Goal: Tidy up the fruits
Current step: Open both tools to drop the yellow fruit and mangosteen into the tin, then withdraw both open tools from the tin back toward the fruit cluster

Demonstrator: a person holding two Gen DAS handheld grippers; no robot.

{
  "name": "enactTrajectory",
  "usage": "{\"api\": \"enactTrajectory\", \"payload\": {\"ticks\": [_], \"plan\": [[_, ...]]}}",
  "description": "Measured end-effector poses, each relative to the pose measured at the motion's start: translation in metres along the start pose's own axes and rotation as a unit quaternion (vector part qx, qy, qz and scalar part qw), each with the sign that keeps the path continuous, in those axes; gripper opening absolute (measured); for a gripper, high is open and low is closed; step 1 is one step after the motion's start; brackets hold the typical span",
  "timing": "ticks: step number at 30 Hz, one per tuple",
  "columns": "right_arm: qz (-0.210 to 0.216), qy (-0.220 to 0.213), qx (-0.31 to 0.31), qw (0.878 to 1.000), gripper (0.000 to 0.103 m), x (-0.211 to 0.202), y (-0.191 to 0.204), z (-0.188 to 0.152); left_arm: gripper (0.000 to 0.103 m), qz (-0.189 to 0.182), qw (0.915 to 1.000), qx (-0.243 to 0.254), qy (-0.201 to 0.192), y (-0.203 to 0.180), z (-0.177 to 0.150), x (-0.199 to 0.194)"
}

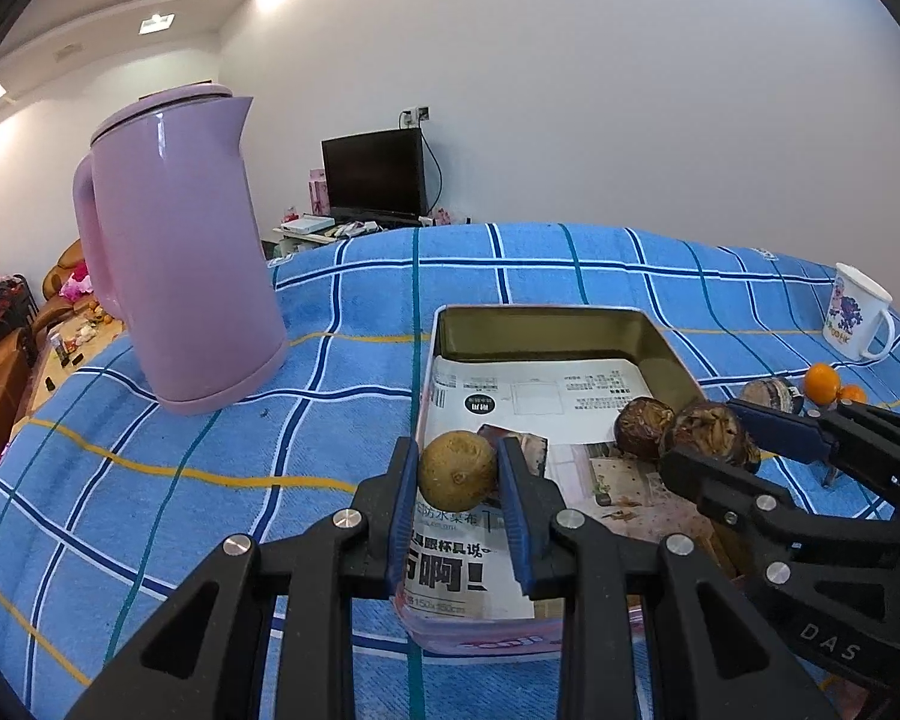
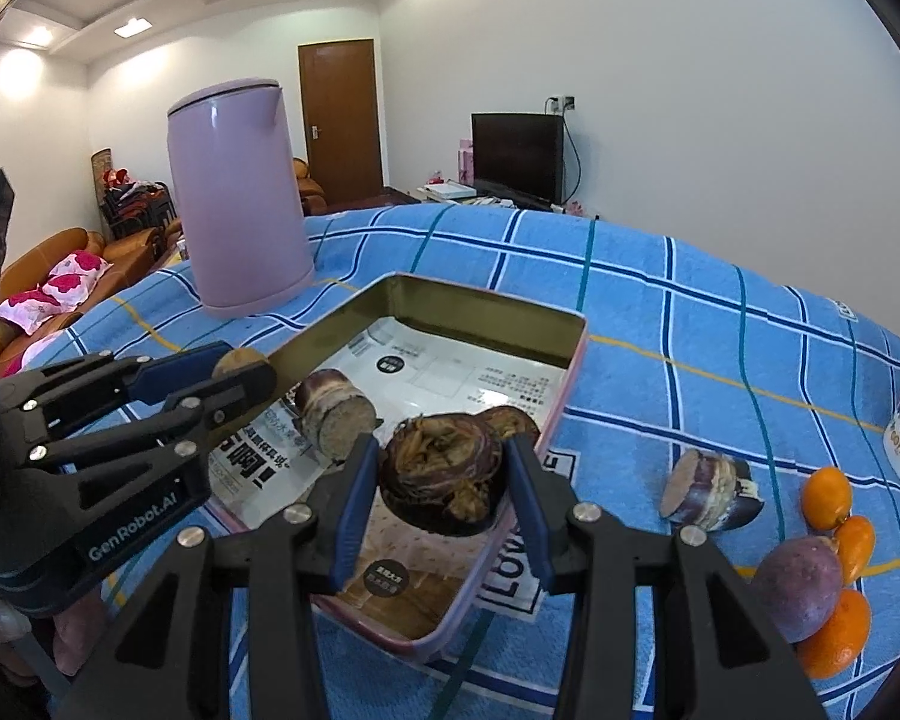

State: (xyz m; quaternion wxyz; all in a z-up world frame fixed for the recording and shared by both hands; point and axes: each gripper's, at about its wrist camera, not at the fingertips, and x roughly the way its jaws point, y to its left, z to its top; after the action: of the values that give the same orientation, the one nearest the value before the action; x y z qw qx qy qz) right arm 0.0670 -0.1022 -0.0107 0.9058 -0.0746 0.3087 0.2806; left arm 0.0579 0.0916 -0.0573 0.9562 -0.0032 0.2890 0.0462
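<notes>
Your left gripper (image 1: 459, 468) is clamped tight around something, and your right gripper (image 2: 444, 480) is too, both angled inward.

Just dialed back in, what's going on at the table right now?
Fruit is being sorted into the metal tin. The left hand-held gripper is shut on a small tan round fruit above the tin's near left corner. The right hand-held gripper grips a dark brown root-like bulb over the tin's right side. One cut bulb piece already lies inside; another cut piece, kumquats and a purple passion fruit wait on the cloth.
</notes>
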Motion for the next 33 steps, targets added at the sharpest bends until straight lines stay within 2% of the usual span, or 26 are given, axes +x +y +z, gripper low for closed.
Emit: {"api": "enactTrajectory", "payload": {"ticks": [21,24,30,31,33], "plan": [[0.001,0.014,-0.018,1.0,0.047,0.008,0.008,0.0,0.029,-0.013,0.9998,0.001,0.012,0.0,0.001,0.004],[0.002,0.009,-0.022,1.0,0.059,0.005,0.009,0.0,0.029,-0.013,0.9998,0.0,0.017,0.0,0.001,0.005],[-0.001,-0.003,-0.01,1.0,0.071,-0.001,0.005,-0.001,0.03,-0.017,0.9998,-0.005,0.01,0.002,0.001,0.001],[-0.004,-0.006,-0.006,1.0,0.072,-0.002,0.004,-0.001,0.034,-0.012,0.9999,-0.003,0.004,0.0,0.001,-0.001],[-0.008,-0.012,0.001,1.0,0.073,-0.004,0.002,-0.002,0.05,0.0,1.0,-0.006,-0.004,0.001,0.001,-0.005]]}}
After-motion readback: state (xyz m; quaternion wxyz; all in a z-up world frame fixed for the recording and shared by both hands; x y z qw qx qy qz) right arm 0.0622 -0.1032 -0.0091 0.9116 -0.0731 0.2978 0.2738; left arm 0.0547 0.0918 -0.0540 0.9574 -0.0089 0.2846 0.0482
